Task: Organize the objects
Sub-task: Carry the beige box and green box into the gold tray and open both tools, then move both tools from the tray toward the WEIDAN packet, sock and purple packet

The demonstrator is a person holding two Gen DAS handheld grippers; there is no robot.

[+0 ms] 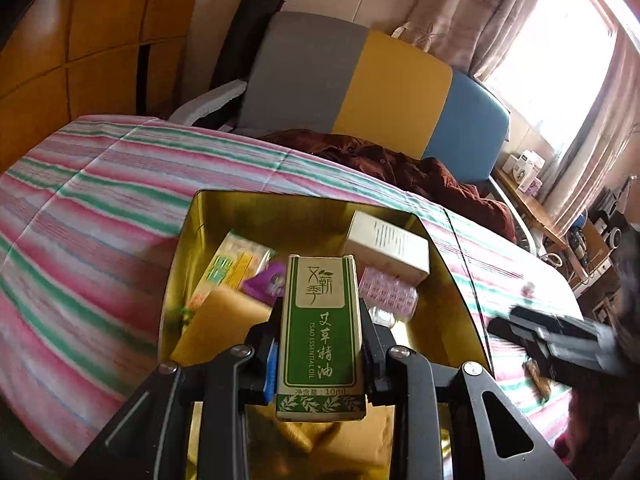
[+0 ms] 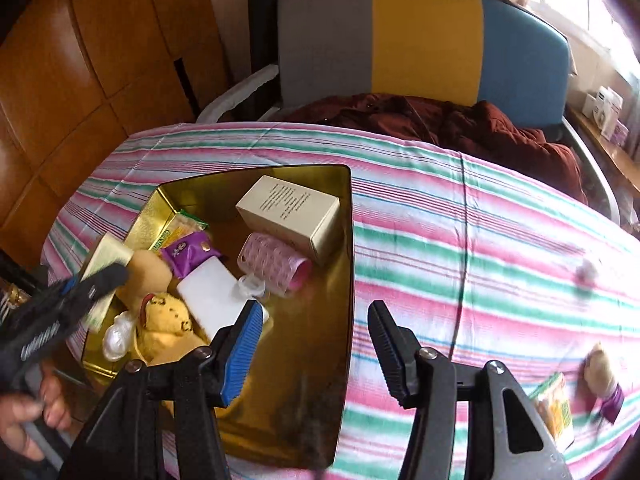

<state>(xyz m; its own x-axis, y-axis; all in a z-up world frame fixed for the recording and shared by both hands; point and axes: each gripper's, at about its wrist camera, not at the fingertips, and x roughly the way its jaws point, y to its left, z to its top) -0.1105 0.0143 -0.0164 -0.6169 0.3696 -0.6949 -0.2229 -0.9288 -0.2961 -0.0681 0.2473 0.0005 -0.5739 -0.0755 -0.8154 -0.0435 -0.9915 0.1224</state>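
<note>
Now left gripper (image 1: 320, 344) jaws clamped on green box (image 1: 320, 332), "TSAO ESSENTIAL OIL", "10ml"; right gripper (image 2: 316, 344) jaws apart, empty.

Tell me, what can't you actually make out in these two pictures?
- Left view: the tin's near floor, hidden behind the green box clamped in the left gripper.
- Left view: the right gripper, smeared by motion blur, so its jaws are unreadable there.
- Right view: the small white thing on the striped cloth, too blurred to identify.
- Right view: the packets at the lower right, blurred near the edge.

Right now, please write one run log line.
left gripper: shut on green box | right gripper: open, empty | gold tin: partly filled
</note>
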